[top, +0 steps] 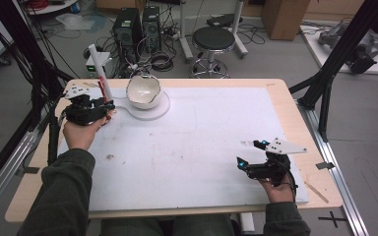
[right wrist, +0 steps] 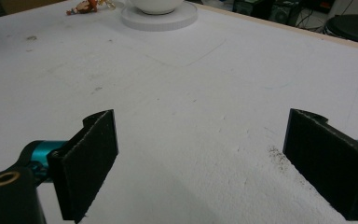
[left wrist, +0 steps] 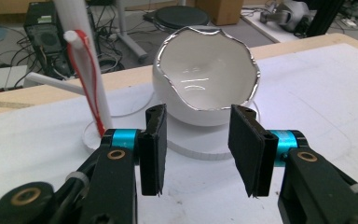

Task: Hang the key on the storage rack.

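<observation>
1. The left tongs [top: 109, 110] sit at the far left of the surface [top: 202, 147], held in the person's left hand [top: 78, 133].
2. In the left gripper view the left tongs [left wrist: 198, 149] stand partly apart with nothing between the pads, which press on no object.
3. A white bowl [left wrist: 205, 81] with a jagged, silver-edged rim, shaped like a cracked eggshell, stands just beyond these tongs.
4. The bowl rests upright on a flat white round base [top: 152, 110] at the far left part of the surface.
5. A white rod [left wrist: 81, 60] rises tilted just to the left of the bowl, with a red cord [left wrist: 87, 79] hanging along it.
6. The rod stands on a smaller round part of the base, right beside the left tongs.
7. The right tongs [top: 250, 156] lie at the near right of the surface, well apart from the bowl, in the person's right hand [top: 278, 189].
8. In the right gripper view the right tongs [right wrist: 200, 163] gape wide apart over bare white surface, holding nothing.
9. Both forearms wear dark green sleeves [top: 64, 196].
</observation>
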`<action>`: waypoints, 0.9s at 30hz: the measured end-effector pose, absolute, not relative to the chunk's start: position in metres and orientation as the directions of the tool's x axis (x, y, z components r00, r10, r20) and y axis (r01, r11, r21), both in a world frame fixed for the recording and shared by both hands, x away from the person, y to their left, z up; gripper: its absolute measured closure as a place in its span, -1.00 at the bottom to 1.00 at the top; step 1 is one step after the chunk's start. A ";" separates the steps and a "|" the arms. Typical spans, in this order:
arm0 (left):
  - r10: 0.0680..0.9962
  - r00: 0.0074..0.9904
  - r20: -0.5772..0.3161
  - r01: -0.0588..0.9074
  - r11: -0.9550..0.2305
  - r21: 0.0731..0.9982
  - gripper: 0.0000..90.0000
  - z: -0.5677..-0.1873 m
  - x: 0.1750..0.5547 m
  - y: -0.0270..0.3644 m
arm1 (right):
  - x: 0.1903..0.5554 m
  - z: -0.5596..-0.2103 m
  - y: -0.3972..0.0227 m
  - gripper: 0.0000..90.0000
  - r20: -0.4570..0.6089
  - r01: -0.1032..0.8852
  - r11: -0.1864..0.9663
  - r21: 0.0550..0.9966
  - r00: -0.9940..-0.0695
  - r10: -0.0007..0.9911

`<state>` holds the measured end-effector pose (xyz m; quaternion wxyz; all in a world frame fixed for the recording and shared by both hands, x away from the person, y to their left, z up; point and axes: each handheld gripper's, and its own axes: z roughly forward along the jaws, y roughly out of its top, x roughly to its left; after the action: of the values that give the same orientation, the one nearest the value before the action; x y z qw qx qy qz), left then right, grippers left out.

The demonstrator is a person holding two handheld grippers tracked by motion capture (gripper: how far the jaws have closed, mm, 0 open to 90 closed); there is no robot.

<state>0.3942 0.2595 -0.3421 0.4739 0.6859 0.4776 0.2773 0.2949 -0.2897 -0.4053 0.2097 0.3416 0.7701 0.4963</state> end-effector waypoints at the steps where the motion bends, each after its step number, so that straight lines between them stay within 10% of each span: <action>1: 0.916 0.395 -0.070 0.389 -0.098 0.916 0.26 -0.342 0.394 0.259 | 0.295 -0.405 -0.290 -0.80 0.014 0.317 0.275 0.908 -0.678 0.735; 27: 0.882 0.465 -0.069 0.357 -0.116 0.927 0.09 -0.347 0.365 0.250 | 0.294 -0.404 -0.289 -0.80 0.017 0.317 0.273 0.908 -0.679 0.734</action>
<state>0.3654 0.2501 -0.3472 0.4952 0.6982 0.4438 0.2651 0.2941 -0.2887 -0.4044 0.2096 0.3414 0.7697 0.4971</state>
